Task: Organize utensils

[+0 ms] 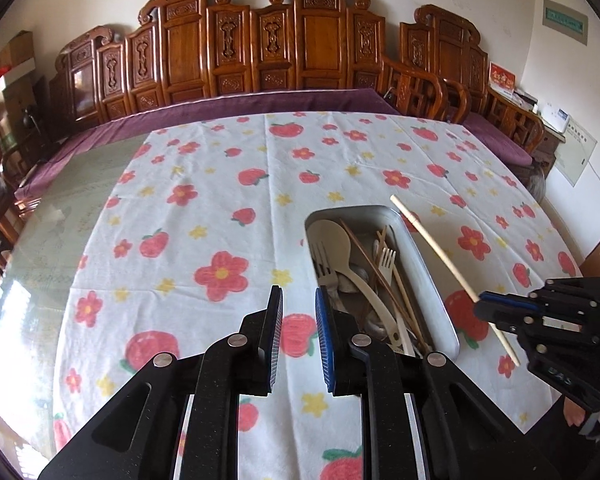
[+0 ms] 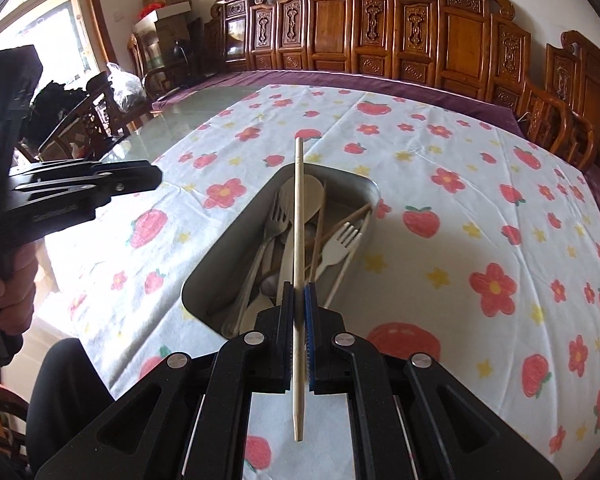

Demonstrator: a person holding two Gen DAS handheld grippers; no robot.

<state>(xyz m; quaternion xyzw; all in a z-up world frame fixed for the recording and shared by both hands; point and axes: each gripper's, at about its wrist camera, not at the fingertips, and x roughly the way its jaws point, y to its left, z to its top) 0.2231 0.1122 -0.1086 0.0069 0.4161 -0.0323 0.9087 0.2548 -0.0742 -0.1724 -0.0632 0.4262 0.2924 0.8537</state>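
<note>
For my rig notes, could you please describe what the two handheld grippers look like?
Both are matte black plastic with triangular cut-outs and round silver pivot pins. On the left gripper and the right gripper alike, one finger carries a ribbed blue pad and the other a black one. A dark sleeve shows near the left hand.

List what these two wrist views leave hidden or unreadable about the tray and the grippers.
- Metal tray: its near end is behind the left gripper in the left view.
- Utensils overlap; their count is unclear in both views.
- Left gripper's pads are unseen in the right view.
</note>
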